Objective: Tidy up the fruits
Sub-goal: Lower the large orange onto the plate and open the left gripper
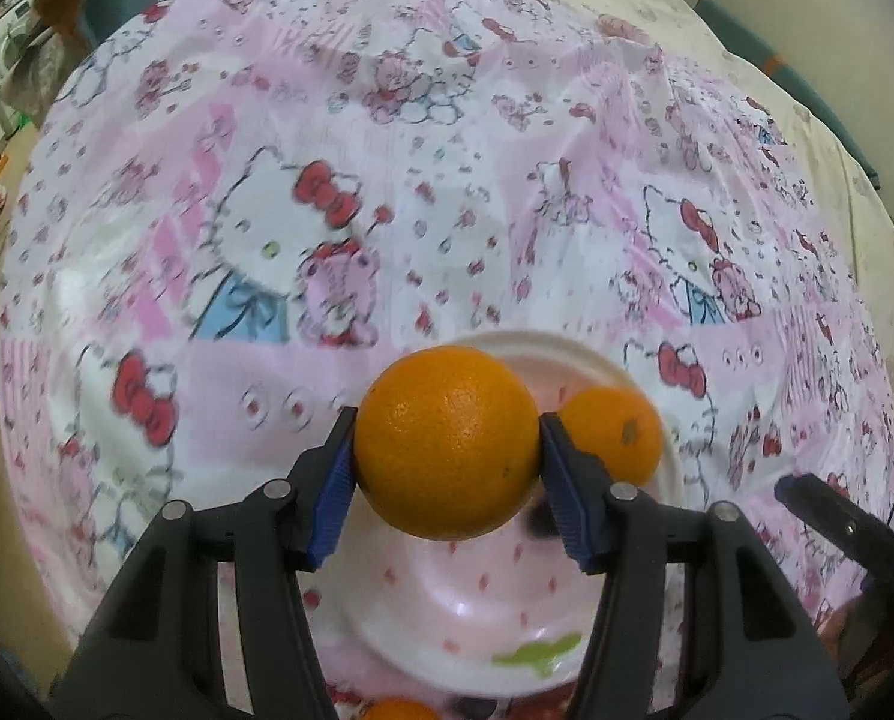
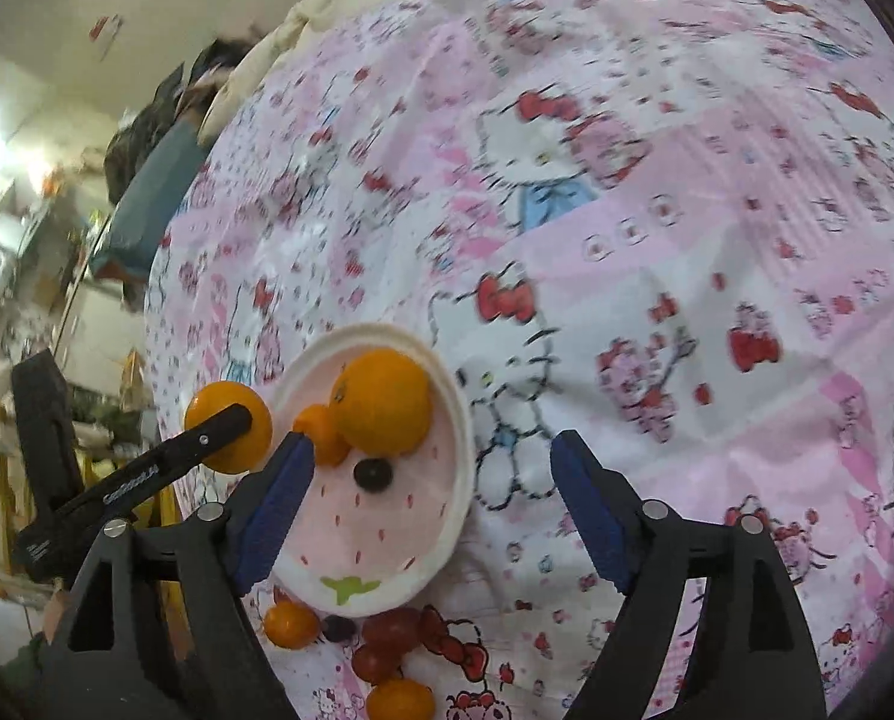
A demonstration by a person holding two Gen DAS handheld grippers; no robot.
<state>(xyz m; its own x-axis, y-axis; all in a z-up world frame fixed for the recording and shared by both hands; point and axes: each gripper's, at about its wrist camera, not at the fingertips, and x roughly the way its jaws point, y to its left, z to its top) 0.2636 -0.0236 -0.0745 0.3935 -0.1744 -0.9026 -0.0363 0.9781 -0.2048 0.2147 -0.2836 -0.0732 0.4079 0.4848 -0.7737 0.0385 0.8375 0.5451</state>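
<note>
While the left tool [image 1: 447, 450] clamps a big orange [image 1: 447, 443] squarely across its widest part, the fruit hangs just above the near half of a pink strawberry-print plate [image 1: 447, 600]. A second orange [image 1: 618, 438] sits on the plate just past the tool's right finger. That held orange looks firm, round and fairly heavy, with pebbled, slightly waxy skin, so I'd say a grip at the equator is the right one; any higher and it could squirt out.

Over on the other side, the right tool [image 2: 429, 510] is spread wide and carries nothing, hovering over the plate's right rim. Beneath its left finger lie a small tangerine [image 2: 322, 435] and a dark berry [image 2: 373, 474]. More small fruit, red grapes [image 2: 387, 639] among them, waits close under the tool on the cartoon-print cloth [image 2: 657, 276]. Those look soft and will likely need a gentler squeeze.
</note>
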